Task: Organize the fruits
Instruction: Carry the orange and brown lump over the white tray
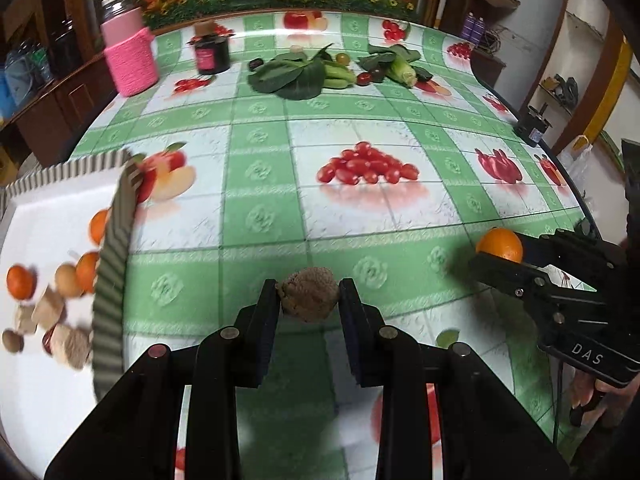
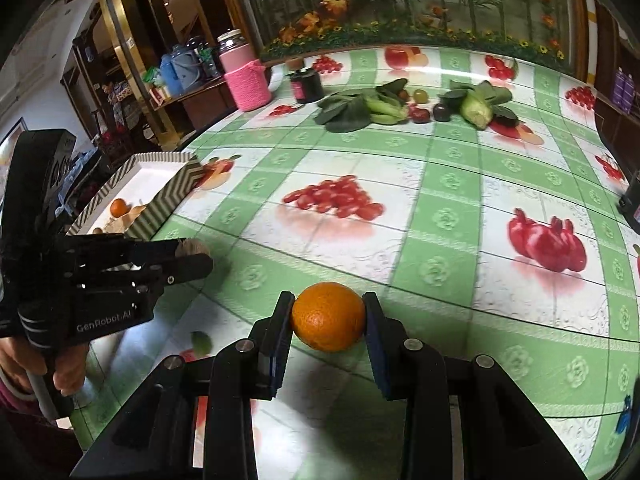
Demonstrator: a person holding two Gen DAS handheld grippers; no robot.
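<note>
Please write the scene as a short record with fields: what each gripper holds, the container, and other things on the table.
left gripper: shut on rough brown round fruit
right gripper: shut on round orange fruit
container: white tray with striped rim, oranges and brown pieces inside
far table side: green leafy vegetables, pink knitted-sleeve jar

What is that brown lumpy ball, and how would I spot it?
Start at the green checked tablecloth; near its front edge the left gripper pinches a brown ball. Its rough, dull skin sets it apart from the smooth orange nearby.
</note>
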